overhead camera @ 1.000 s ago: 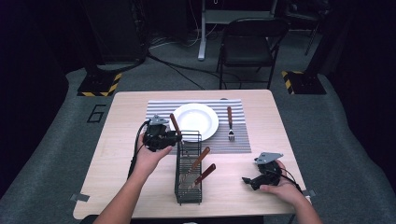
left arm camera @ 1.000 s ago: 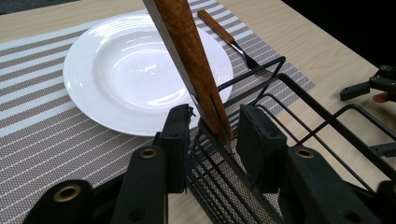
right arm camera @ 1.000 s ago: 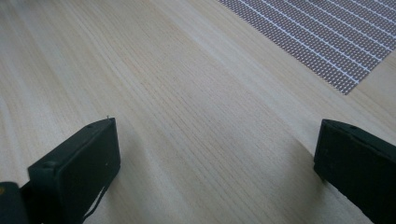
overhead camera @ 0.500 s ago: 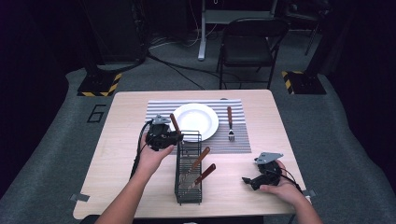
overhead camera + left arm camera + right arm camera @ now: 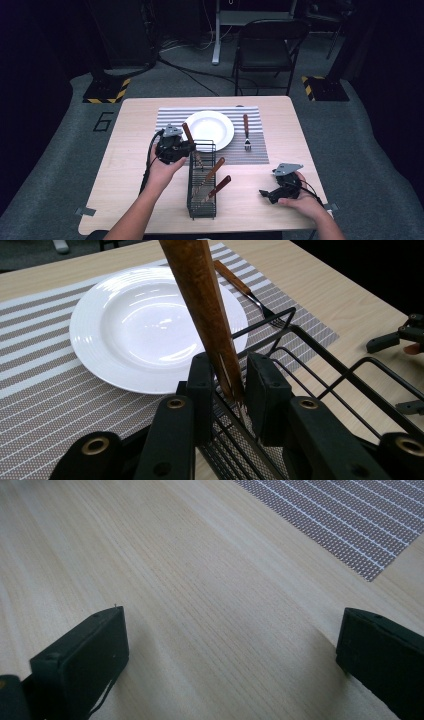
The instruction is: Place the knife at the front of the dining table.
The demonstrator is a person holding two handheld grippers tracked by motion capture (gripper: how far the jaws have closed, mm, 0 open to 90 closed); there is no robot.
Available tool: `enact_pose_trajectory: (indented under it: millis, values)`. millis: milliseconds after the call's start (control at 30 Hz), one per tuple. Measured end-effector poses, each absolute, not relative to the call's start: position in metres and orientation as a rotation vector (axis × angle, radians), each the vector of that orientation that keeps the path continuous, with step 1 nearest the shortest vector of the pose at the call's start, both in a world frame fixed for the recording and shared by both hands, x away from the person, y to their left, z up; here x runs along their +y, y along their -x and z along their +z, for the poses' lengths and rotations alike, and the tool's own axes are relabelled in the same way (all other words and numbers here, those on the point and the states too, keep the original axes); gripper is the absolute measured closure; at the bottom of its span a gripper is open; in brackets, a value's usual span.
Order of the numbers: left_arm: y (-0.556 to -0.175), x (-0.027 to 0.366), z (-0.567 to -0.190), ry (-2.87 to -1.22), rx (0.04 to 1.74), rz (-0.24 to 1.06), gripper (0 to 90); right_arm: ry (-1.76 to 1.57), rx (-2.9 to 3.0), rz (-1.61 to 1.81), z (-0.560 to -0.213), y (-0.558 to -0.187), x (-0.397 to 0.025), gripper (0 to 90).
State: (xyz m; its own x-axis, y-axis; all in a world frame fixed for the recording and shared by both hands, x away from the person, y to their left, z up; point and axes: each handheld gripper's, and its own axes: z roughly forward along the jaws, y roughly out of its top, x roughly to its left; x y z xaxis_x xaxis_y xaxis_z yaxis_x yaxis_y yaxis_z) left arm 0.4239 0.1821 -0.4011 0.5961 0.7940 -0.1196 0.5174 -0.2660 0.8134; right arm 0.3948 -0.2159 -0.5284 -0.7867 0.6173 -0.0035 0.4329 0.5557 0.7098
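Observation:
My left gripper [image 5: 172, 146] is shut on a wooden-handled utensil [image 5: 188, 134] at the far end of a black wire basket [image 5: 202, 200]. The handle [image 5: 200, 300] rises tilted from between the jaws, which grip its lower end, and its metal part points down into the basket [image 5: 320, 350]. Two more wooden-handled utensils [image 5: 216, 170] lean in the basket. A white plate [image 5: 210, 127] lies on the striped placemat [image 5: 167, 119], with a fork [image 5: 246, 132] to its right. Near the table's front right, my right gripper [image 5: 276, 191] rests open, low over bare wood [image 5: 200, 580].
The placemat's corner [image 5: 350, 520] lies ahead of my right gripper [image 5: 232, 630]. The plate [image 5: 135, 325] and fork [image 5: 235, 280] lie just beyond the left jaws. A folding chair [image 5: 267, 47] stands past the table's far edge. Bare wood stretches left of the basket.

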Motion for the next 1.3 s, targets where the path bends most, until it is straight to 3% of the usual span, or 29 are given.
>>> enact_pose_trajectory:
  millis: [333,833,1300]
  values:
    - [-0.421,0.163,-0.397,-1.959,0.959,0.357,79.2,-0.875,2.54,1.056,-0.528,-0.395,-0.216,0.0]
    - [-0.425,0.154,-0.399,-1.954,0.946,0.359,80.1,-0.882,2.539,1.057,-0.528,-0.394,-0.216,0.0]
    - [-0.419,0.163,-0.369,-1.934,0.921,0.384,80.1,-0.876,2.54,1.056,-0.528,-0.395,-0.216,0.0]
